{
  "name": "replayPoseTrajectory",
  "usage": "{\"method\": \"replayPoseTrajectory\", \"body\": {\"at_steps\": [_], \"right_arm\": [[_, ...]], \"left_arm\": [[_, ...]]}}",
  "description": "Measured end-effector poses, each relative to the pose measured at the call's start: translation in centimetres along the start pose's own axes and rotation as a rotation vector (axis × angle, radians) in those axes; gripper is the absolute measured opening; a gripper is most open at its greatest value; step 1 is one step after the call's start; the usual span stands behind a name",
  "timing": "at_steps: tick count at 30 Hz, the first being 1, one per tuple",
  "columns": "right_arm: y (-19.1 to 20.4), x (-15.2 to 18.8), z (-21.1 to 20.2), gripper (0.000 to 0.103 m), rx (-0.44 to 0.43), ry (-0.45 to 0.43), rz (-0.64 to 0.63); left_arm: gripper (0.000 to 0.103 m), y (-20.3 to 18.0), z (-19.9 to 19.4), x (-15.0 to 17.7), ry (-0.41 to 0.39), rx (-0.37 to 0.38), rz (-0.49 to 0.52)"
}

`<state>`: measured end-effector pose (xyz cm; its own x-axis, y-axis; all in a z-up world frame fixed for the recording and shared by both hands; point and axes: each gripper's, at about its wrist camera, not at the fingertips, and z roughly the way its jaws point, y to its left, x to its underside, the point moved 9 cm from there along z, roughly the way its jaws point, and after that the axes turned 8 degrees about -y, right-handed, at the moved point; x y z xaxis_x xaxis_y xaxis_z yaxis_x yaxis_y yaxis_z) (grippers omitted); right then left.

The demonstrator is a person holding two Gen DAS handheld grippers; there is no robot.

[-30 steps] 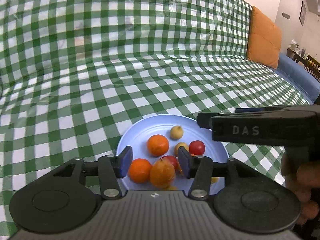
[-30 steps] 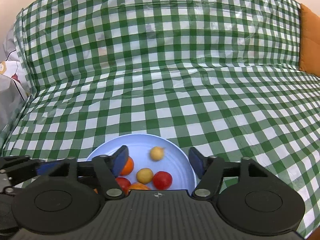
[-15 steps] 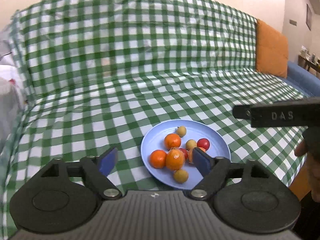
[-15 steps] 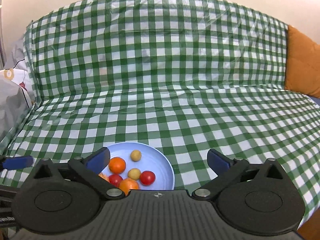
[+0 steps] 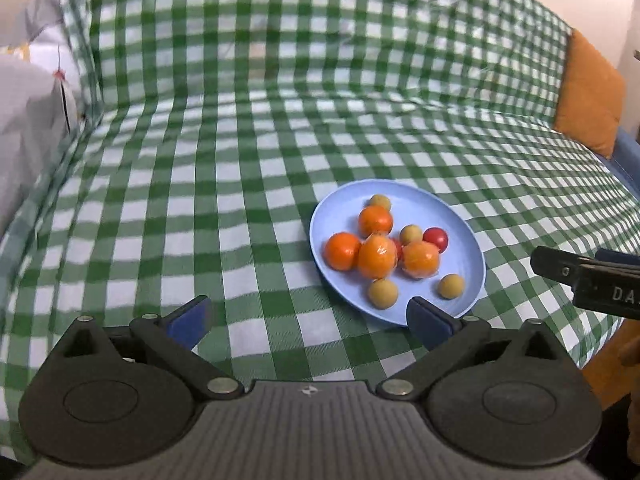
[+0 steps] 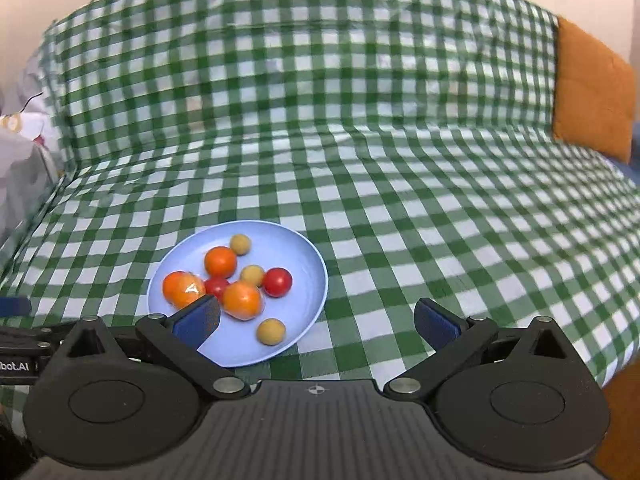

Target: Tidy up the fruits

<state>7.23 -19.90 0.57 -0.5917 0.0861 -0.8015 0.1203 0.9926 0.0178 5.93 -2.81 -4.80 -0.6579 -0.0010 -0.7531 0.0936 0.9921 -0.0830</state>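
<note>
A light blue plate [image 5: 466,268] [image 6: 306,284] rests on the green checked cloth. It holds bare oranges [image 5: 375,221], plastic-wrapped oranges [image 5: 378,258] [image 6: 242,300], red tomatoes [image 5: 435,239] [image 6: 277,282] and small yellow fruits [image 5: 383,294] [image 6: 271,331]. My left gripper [image 5: 308,316] hovers short of the plate's near-left side. Its jaws are opening wide, with nothing between them. My right gripper [image 6: 318,318] stands open and empty over the plate's near-right edge, and its left fingertip [image 6: 198,318] overlaps the plate. Each gripper shows at the edge of the other's view.
The checked cloth covers a sofa seat and backrest. An orange cushion [image 5: 588,96] [image 6: 592,88] leans at the far right. A grey-white bundle [image 5: 28,120] lies at the left end. The seat's front edge drops off at the lower right.
Both grippers have drawn back from the plate and spread their jaws wide. The wrapped orange that sat between the left jaws now lies on the plate.
</note>
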Motion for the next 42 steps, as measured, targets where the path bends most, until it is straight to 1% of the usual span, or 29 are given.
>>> {"method": "replayPoseTrajectory", "body": {"at_steps": [3, 8, 15, 26, 42], "right_arm": [[0.2, 0.1, 0.5, 0.102, 0.000, 0.012, 0.011], [0.9, 0.6, 1.7, 0.102, -0.004, 0.037, -0.024], [1.4, 0.9, 2.0, 0.102, -0.009, 0.048, -0.065], [2.1, 1.2, 2.3, 0.102, -0.013, 0.056, -0.126], [2.1, 1.2, 2.5, 0.102, -0.011, 0.058, -0.143]], "left_arm": [[0.103, 0.0, 0.7, 0.2, 0.021, -0.004, -0.012], [0.103, -0.2, 0.9, 0.3, 0.033, 0.001, 0.003], [0.103, -0.6, 1.5, 0.6, 0.065, 0.016, -0.006], [0.103, -0.9, 1.7, 0.7, 0.069, 0.008, 0.016], [0.103, -1.1, 1.9, 0.7, 0.068, 0.012, 0.017]]}}
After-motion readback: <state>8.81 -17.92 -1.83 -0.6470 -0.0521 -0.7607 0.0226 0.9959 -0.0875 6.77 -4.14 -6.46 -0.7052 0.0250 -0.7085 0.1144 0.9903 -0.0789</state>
